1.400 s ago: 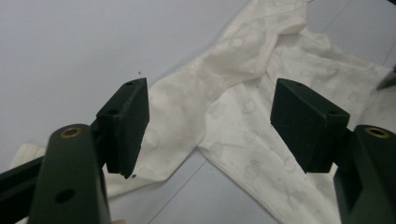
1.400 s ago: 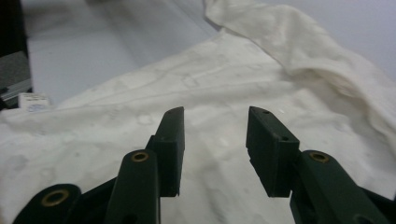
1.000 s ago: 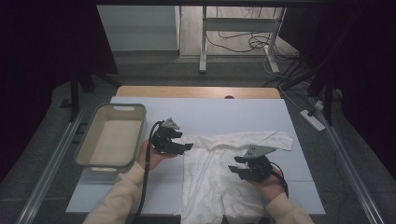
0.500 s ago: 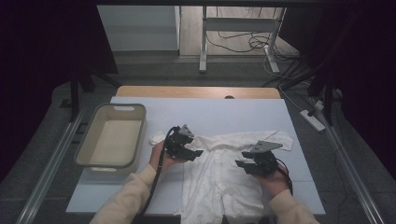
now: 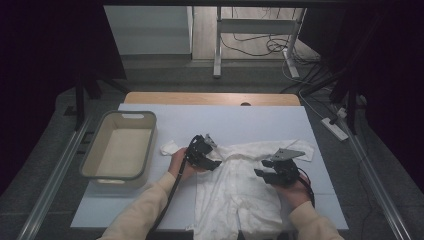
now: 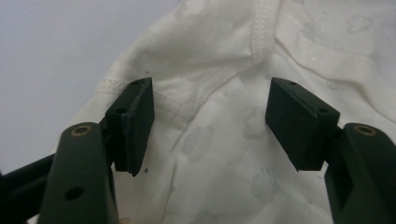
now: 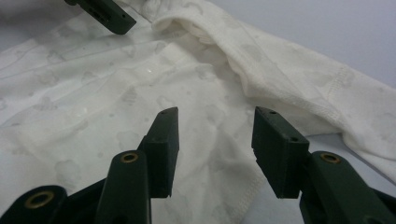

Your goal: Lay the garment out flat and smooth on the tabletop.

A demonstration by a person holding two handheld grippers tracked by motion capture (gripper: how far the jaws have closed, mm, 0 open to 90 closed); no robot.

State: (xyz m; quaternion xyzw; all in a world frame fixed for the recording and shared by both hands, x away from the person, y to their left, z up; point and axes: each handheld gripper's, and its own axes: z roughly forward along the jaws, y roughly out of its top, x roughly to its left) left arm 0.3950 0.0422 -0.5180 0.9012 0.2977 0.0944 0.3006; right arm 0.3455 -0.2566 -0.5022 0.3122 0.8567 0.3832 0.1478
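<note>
On bench (image 5: pixel 150 210), white baby garment (image 5: pixel 235 195) lies spread; left gripper (image 6: pixel 210 121) and right gripper (image 7: pixel 215 140) over it, jaws spread, pinching nothing.

Cream sleeves, black two-jaw grippers

Left gripper (image 5: pixel 212 155) trails a black cable along a pale cream sleeve (image 5: pixel 145 210); right gripper (image 5: pixel 265 170) carries a grey three-cornered plate; blocky black pads (image 6: pixel 135 121) with small screw holes, brass-ringed pivots

High view: fixed above near edge, looks fwd/down over table (image 5: pixel 150 210). Gripper views ride low, close-up, each facing along own jaws. All three share the white garment (image 5: pixel 235 190) (image 6: pixel 224 154) (image 7: pixel 93 107).
</note>
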